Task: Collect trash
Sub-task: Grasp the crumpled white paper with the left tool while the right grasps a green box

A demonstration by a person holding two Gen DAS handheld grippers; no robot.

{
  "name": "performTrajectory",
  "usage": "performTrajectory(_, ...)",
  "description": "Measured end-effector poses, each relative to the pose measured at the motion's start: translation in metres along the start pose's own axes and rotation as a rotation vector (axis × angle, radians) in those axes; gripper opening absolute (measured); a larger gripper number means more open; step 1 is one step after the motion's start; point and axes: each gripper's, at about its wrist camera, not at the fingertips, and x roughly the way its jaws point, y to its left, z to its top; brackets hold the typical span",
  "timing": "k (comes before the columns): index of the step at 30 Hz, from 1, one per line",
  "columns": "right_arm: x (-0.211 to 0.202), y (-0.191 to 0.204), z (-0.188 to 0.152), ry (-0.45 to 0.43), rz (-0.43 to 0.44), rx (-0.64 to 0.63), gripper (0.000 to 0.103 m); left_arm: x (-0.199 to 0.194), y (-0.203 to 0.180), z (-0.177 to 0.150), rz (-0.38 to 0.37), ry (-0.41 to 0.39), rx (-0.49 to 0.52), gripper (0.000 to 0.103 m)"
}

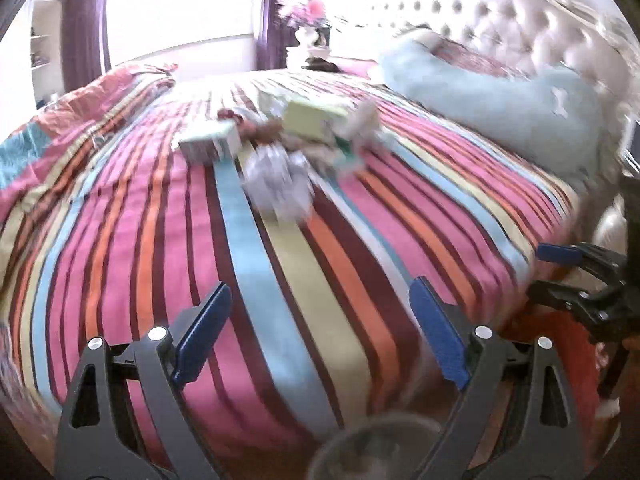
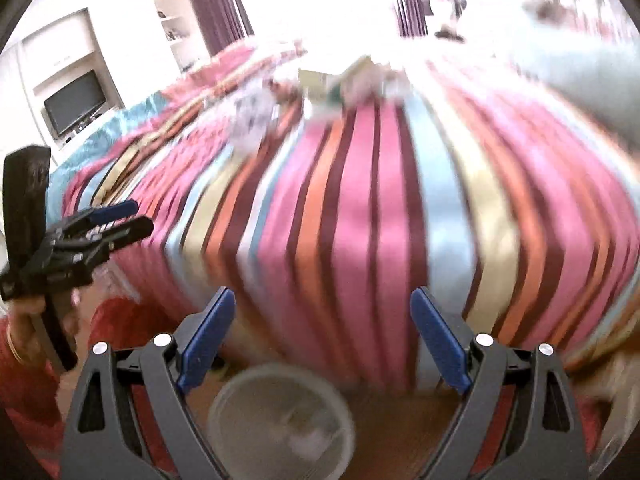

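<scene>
Trash lies in a heap at the middle of the striped bed (image 1: 160,240): a crumpled white paper (image 1: 280,188), a pale green box (image 1: 308,118) and a white box (image 1: 208,142), all blurred. My left gripper (image 1: 320,286) hangs open over the bed's near edge, well short of the heap, nothing between its blue pads. My right gripper (image 2: 323,292) is open and empty too, above a round pale bin (image 2: 280,424) on the floor. The bin's rim (image 1: 380,444) also shows under the left gripper. From the right wrist view the paper (image 2: 252,120) and green box (image 2: 316,80) lie far ahead.
A light blue pillow (image 1: 500,108) leans on the tufted headboard (image 1: 500,20). A flower vase (image 1: 308,28) stands behind the bed. A TV (image 2: 76,100) sits in a wall unit at the left. A hand with a red sleeve (image 2: 24,320) holds the left gripper (image 2: 140,216).
</scene>
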Motion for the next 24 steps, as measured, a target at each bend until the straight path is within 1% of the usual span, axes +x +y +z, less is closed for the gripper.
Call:
performTrajectory(1, 0.009, -0.004, 0.018, -0.019, -0.004, -0.02, 0.085, 0.011, 0.004, 0.014, 0.001, -0.002, -0.019, 0.088)
performTrajectory(2, 0.013, -0.004, 0.024, -0.023, -0.005, -0.024, 0.085, 0.019, 0.008, 0.023, 0.0, -0.005, -0.035, 0.088)
performTrajectory(4, 0.028, -0.008, 0.051, -0.052, -0.01, -0.026, 0.085, 0.045, 0.016, 0.045, 0.018, 0.004, -0.077, 0.088)
performTrajectory(7, 0.037, -0.013, 0.081, -0.101, -0.036, 0.021, 0.085, 0.08, 0.027, 0.063, 0.036, 0.042, -0.138, 0.088)
performTrajectory(8, 0.048, -0.018, 0.102, -0.121, -0.021, 0.069, 0.085, 0.092, 0.03, 0.07, 0.044, 0.052, -0.158, 0.088)
performTrajectory(10, 0.062, -0.019, 0.119, -0.117, 0.003, 0.107, 0.085, 0.106, 0.033, 0.073, 0.056, 0.065, -0.172, 0.088)
performTrajectory(11, 0.079, -0.022, 0.135, -0.109, 0.017, 0.133, 0.085, 0.114, 0.034, 0.077, 0.07, 0.071, -0.173, 0.088)
performTrajectory(14, 0.109, -0.035, 0.156, -0.088, 0.023, 0.181, 0.085, 0.126, 0.036, 0.075, 0.098, 0.08, -0.156, 0.088)
performTrajectory(16, 0.124, -0.048, 0.165, -0.072, 0.038, 0.223, 0.085, 0.133, 0.038, 0.076, 0.103, 0.092, -0.142, 0.088)
performTrajectory(17, 0.133, -0.055, 0.17, -0.063, 0.03, 0.242, 0.085, 0.137, 0.039, 0.076, 0.105, 0.098, -0.141, 0.088)
performTrajectory(20, 0.145, -0.061, 0.177, -0.058, 0.03, 0.242, 0.085, 0.148, 0.046, 0.076, 0.096, 0.109, -0.151, 0.088)
performTrajectory(24, 0.161, -0.064, 0.181, -0.037, 0.03, 0.201, 0.085, 0.159, 0.049, 0.071, 0.083, 0.121, -0.153, 0.088)
